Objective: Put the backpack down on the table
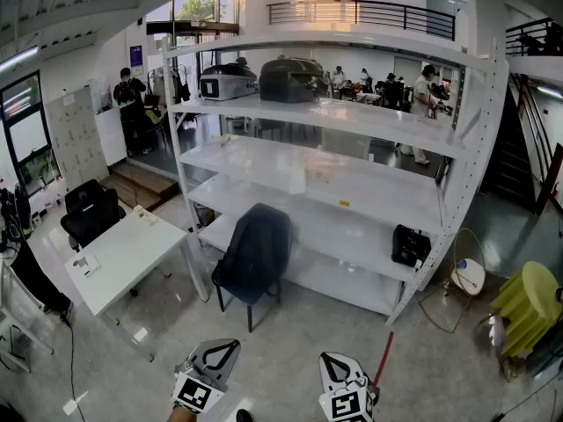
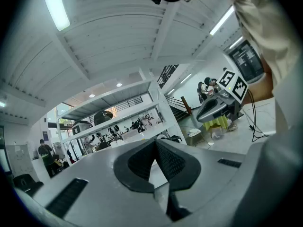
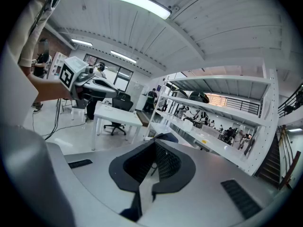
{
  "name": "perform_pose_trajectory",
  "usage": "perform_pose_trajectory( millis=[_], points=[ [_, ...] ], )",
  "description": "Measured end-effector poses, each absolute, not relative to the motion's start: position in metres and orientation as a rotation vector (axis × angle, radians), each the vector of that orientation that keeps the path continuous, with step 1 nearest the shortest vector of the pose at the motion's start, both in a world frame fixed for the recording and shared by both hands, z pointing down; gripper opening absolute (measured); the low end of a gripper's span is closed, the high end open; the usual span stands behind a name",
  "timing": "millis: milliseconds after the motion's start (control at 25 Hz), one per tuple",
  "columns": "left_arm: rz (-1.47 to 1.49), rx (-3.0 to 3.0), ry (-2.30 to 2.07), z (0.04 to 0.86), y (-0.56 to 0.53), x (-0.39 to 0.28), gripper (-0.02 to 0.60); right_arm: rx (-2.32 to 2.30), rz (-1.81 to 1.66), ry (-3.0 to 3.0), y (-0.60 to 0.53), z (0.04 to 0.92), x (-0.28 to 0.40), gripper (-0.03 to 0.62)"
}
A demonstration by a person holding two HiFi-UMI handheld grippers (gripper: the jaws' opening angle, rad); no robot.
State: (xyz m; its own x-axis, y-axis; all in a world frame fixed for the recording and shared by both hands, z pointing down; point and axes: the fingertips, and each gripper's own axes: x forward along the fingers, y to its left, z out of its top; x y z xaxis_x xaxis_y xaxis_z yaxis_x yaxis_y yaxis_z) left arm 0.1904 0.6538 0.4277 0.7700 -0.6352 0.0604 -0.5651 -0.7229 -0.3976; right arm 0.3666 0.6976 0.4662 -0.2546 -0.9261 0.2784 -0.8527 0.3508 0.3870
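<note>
I have not started yet. The backpack [image 1: 257, 246] rests on a chair [image 1: 239, 292] at 12 o'clock, well away from me. The white desk [image 1: 132, 262] waits at 10 o'clock, near it. My left tongs [image 1: 217, 355] and right tongs [image 1: 338, 369] are both closed and hold nothing. There is lots of bare floor to cross (the shelf [image 1: 352, 218] stands close behind the chair).
</note>
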Motion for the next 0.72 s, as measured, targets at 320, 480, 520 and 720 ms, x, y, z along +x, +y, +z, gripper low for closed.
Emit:
perform_pose_trajectory(
  millis=[320,480,520,720],
  points=[
    [-0.271,-2.605,0.919,0.429,0.649,0.183,0.014,1.552,-0.221,-2.166,0.693,0.464,0.36,0.025],
    [-0.283,-2.611,0.928,0.431,0.645,0.179,0.014,1.557,-0.218,-2.166,0.688,0.465,0.357,0.025],
    [-0.285,-2.612,0.93,0.432,0.643,0.177,0.013,1.56,-0.218,-2.169,0.686,0.465,0.356,0.025],
    [-0.285,-2.616,0.947,0.435,0.634,0.171,0.014,1.564,-0.224,-2.195,0.678,0.465,0.349,0.026]
  ],
)
